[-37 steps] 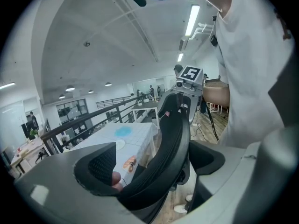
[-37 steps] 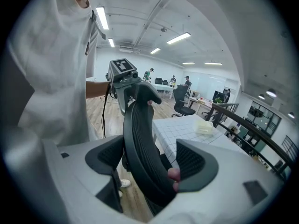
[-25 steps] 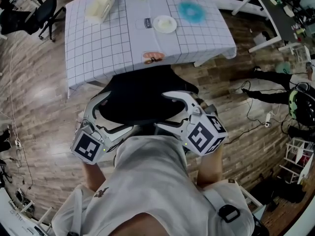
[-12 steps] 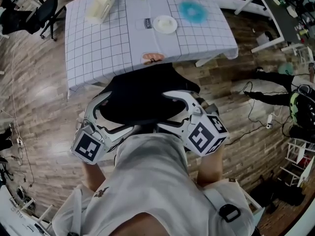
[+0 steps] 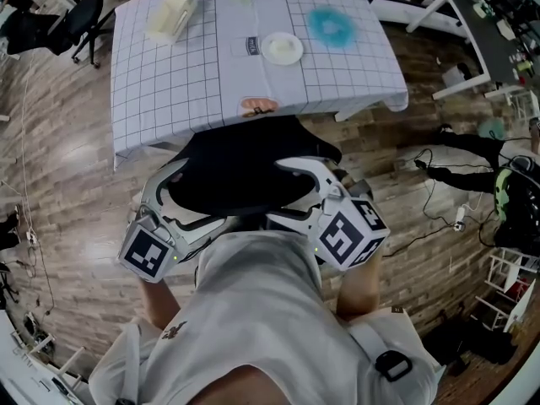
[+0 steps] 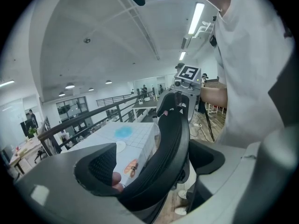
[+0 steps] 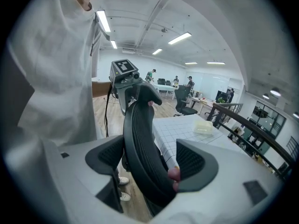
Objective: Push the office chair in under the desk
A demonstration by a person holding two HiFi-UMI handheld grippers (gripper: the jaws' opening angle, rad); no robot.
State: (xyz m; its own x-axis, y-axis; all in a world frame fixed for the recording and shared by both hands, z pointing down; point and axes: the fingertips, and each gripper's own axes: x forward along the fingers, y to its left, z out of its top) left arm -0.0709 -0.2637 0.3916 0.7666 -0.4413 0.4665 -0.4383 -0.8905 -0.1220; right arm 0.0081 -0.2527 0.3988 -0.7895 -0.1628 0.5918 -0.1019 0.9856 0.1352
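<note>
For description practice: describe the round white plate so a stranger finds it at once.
Start at the desk with the checked white cloth. Near its middle lies the plate, the only plain white disc, left of a fluffy blue ring.

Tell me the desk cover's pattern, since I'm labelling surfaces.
White desk cover with a thin dark grid; the head view shows it best.

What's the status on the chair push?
Left gripper and right gripper clamped on chair backrest. It sits at desk edge. Nothing seen blocking; under-desk space not visible.
</note>
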